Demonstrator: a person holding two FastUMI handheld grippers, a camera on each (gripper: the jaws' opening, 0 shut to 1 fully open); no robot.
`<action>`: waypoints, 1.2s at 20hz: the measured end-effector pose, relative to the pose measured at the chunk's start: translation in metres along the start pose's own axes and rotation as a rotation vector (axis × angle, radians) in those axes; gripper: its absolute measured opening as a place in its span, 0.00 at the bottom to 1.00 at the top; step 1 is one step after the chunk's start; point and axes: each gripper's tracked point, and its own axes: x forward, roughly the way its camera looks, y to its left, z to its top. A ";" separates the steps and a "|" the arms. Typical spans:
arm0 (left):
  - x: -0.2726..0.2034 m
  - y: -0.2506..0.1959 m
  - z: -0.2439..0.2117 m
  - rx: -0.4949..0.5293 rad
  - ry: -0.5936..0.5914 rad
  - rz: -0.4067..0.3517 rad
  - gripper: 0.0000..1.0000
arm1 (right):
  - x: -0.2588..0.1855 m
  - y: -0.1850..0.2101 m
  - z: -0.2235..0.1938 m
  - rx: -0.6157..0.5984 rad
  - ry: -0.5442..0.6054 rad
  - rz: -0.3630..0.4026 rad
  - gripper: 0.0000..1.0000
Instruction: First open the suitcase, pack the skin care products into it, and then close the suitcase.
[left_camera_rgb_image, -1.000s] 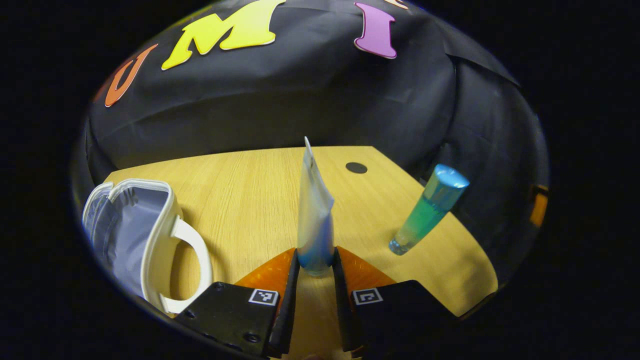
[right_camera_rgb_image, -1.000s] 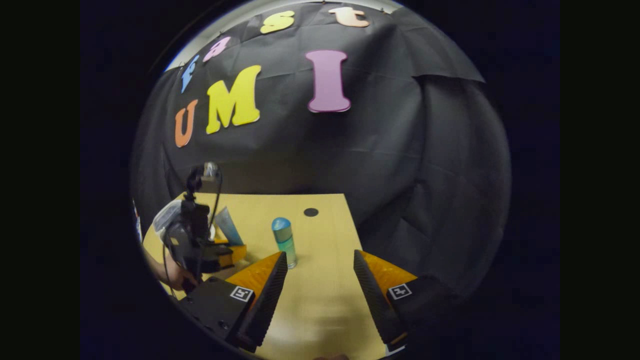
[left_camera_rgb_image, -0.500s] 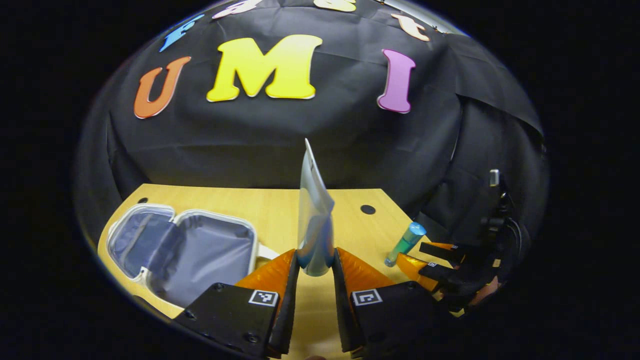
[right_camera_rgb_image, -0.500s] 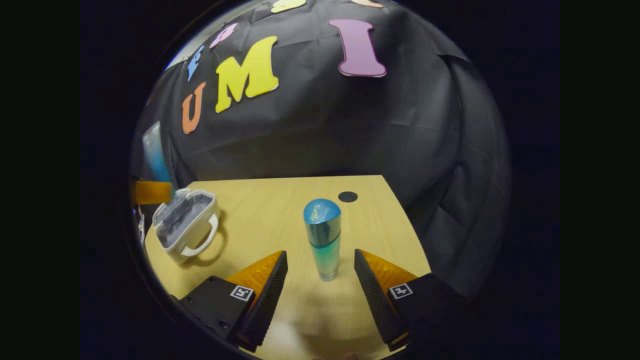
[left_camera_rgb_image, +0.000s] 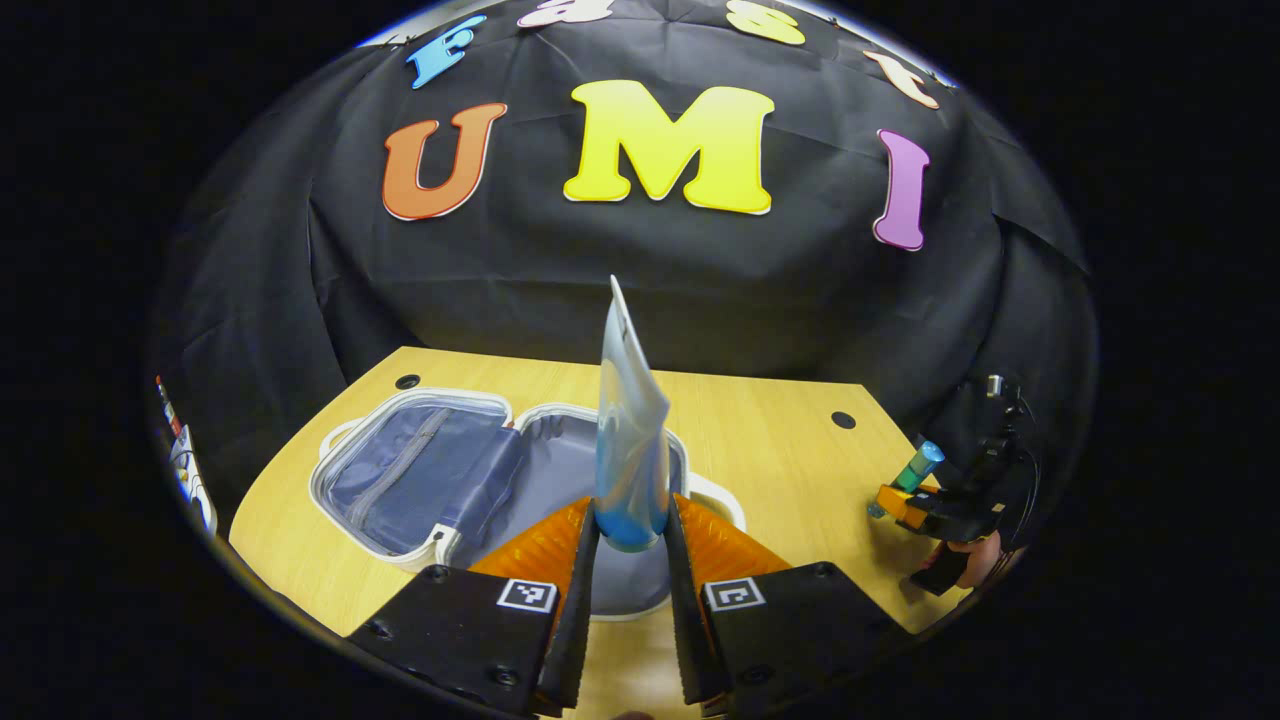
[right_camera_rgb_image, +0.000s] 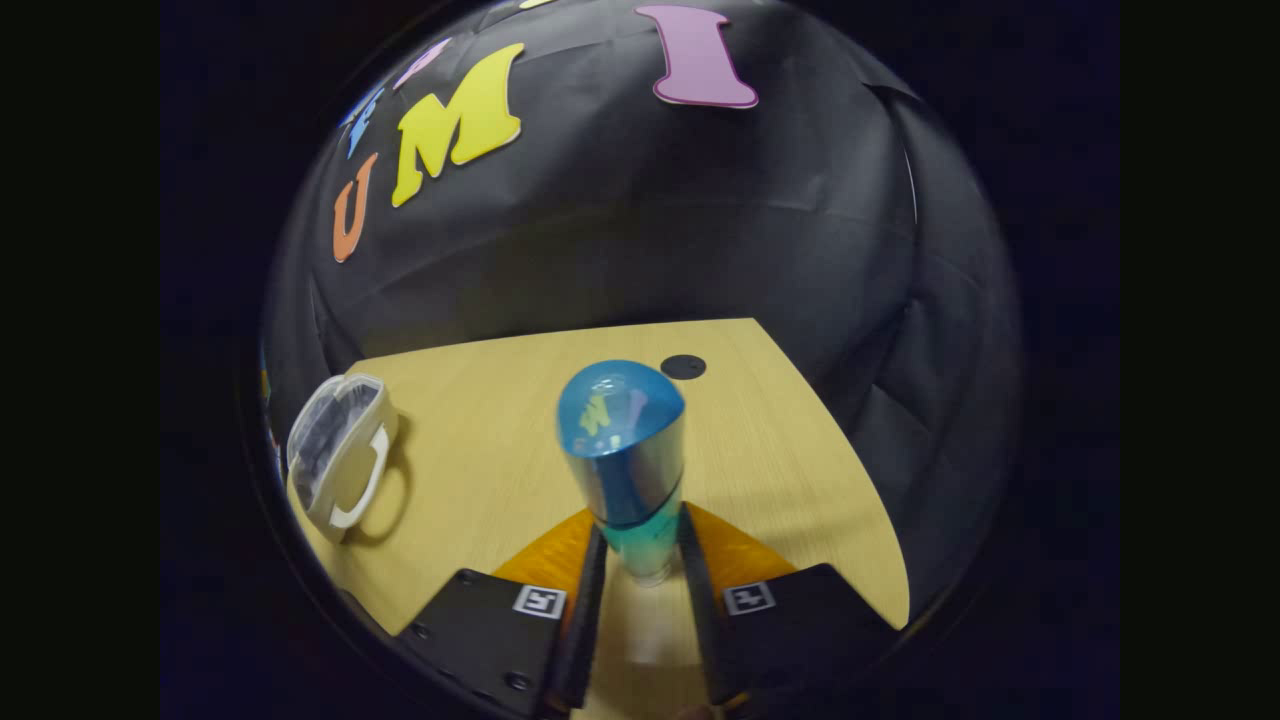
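Note:
My left gripper (left_camera_rgb_image: 630, 545) is shut on a pale blue-and-white tube (left_camera_rgb_image: 628, 440), held upright above the open white suitcase (left_camera_rgb_image: 350, 485), whose grey lining and zip pocket face up. My right gripper (right_camera_rgb_image: 640, 560) is shut on the lower part of a teal bottle (right_camera_rgb_image: 628, 460) with a shiny blue cap, standing on the wooden table (right_camera_rgb_image: 790, 470). In the right gripper view the suitcase (right_camera_rgb_image: 340, 455) lies far left with its handle toward me. In the left gripper view the right gripper (left_camera_rgb_image: 905, 500) with the bottle (left_camera_rgb_image: 915, 470) and a hand (left_camera_rgb_image: 965, 560) appear far right.
The wooden table (left_camera_rgb_image: 780, 450) has round cable holes (left_camera_rgb_image: 843, 420) near its back edge. Black cloth wall closes the back and sides. Some small items (left_camera_rgb_image: 185, 460) sit off the table's left edge in the left gripper view.
The left gripper carried the tube leftward until it hangs over the open suitcase. The right gripper moved forward around the teal bottle and shut on it.

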 end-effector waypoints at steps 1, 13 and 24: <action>-0.001 0.007 -0.002 0.001 0.008 -0.002 0.40 | -0.001 0.001 0.001 0.003 0.007 0.004 0.38; 0.083 0.087 -0.099 0.014 0.270 -0.097 0.40 | -0.167 0.080 0.045 0.010 0.010 0.100 0.33; 0.120 0.089 -0.132 0.082 0.445 -0.008 0.40 | -0.232 0.161 0.086 -0.020 -0.050 0.166 0.33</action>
